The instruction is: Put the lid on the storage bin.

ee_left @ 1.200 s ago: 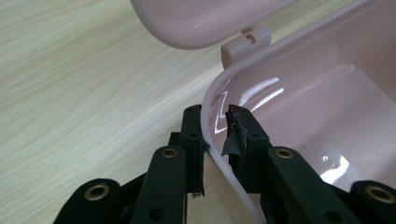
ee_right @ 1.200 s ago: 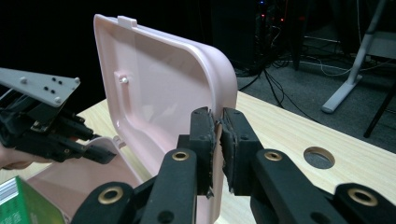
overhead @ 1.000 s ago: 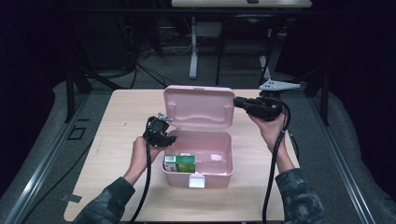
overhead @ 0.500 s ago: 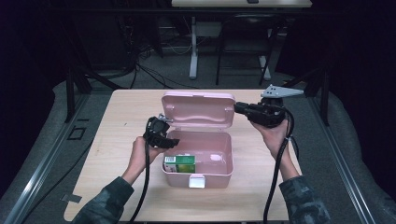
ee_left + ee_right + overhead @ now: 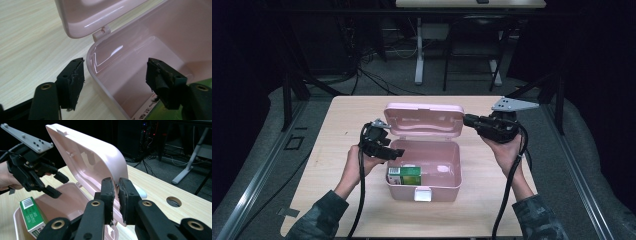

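We see the left gripper point(image 5: 398, 153), its jaws just opened wide and empty, above the pink box's point(image 5: 447, 184) left wall. The right gripper point(image 5: 115, 185) pinches the lid's point(image 5: 424, 120) right edge; a green carton point(image 5: 404, 175) lies inside.

Light: I see the table point(image 5: 342, 125) lit from above, the room behind it dark.
Glare: white streaks on the box point(image 5: 117, 53) inner wall.
Shadows: soft, short.
Focus: my high view is soft and grainy; near jaws in both gripper views slightly blurred.
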Motion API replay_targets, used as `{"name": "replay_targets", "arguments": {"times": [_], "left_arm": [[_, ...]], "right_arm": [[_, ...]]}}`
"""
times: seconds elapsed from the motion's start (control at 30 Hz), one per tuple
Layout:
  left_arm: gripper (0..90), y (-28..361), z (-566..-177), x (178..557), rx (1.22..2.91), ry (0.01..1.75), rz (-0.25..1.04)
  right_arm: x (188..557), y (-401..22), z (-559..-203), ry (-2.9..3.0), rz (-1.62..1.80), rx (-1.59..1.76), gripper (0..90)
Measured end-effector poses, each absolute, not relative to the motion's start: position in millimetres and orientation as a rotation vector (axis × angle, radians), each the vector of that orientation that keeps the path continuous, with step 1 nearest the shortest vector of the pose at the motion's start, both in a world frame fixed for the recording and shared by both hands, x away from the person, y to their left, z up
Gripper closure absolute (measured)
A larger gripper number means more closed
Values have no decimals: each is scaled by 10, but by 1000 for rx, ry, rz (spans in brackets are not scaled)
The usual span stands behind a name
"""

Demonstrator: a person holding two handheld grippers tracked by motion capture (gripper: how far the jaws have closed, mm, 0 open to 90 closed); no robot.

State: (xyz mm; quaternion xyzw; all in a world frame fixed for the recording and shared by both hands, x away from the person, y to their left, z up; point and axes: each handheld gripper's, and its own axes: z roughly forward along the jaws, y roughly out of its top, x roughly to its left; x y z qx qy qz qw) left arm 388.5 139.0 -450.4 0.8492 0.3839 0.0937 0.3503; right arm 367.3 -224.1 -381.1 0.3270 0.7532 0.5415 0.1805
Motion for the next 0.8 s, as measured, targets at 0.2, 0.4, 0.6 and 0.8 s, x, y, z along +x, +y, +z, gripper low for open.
{"name": "replay_targets", "arguments": {"times": [0.2, 0.4, 0.6, 0.8], "left_arm": [[191, 1604, -4370, 3761, 2165, 995, 272], [148, 1852, -4325, 3656, 2134, 1030, 333], [101, 2064, -4465, 3587, 2140, 1085, 361], [26, 2213, -4618, 3553, 2144, 1119, 364]], "right_arm": [[3614, -2234, -3823, 2129, 1519, 930, 821], [3537, -2219, -3832, 2132, 1504, 937, 823], [3461, -2210, -3851, 2136, 1493, 940, 824], [3371, -2198, -3876, 2144, 1470, 943, 823]]}}
